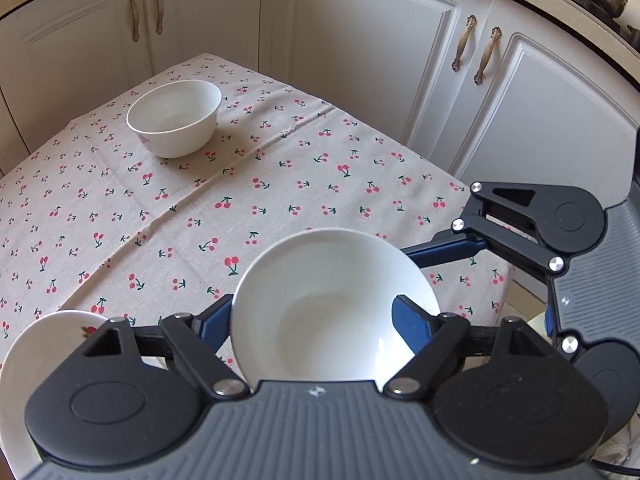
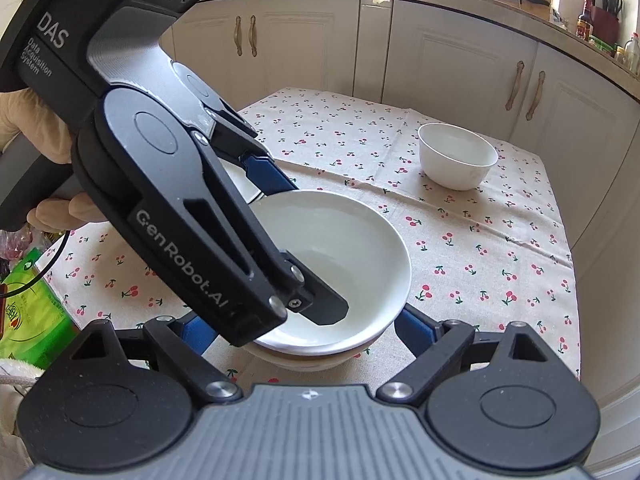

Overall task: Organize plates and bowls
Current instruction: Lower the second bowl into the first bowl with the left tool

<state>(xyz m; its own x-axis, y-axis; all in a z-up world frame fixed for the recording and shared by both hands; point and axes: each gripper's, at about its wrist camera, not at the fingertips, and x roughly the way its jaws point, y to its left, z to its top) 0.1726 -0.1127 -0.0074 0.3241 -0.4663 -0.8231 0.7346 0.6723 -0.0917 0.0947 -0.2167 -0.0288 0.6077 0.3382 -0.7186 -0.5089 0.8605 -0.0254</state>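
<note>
left wrist: left tongs (image 1: 316,320) straddle the near bowl's (image 1: 332,304) rim, grip uncertain; 1 far bowl (image 1: 174,118) sits on the bench (image 1: 280,184).
right wrist: right tongs (image 2: 304,330) flank 2 stacked bowls, contact unclear. glazed, slippery, breakable; grip rims.

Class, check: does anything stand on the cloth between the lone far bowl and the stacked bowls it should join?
Nothing visible does: only cherry-print tablecloth lies between the far bowl and the stacked bowls.

Cream panelled cabinet doors (image 2: 452,52) with brass handles (image 1: 463,42); cherry-print beige tablecloth (image 1: 280,184) over table; daylight, possibly from the right.
</note>
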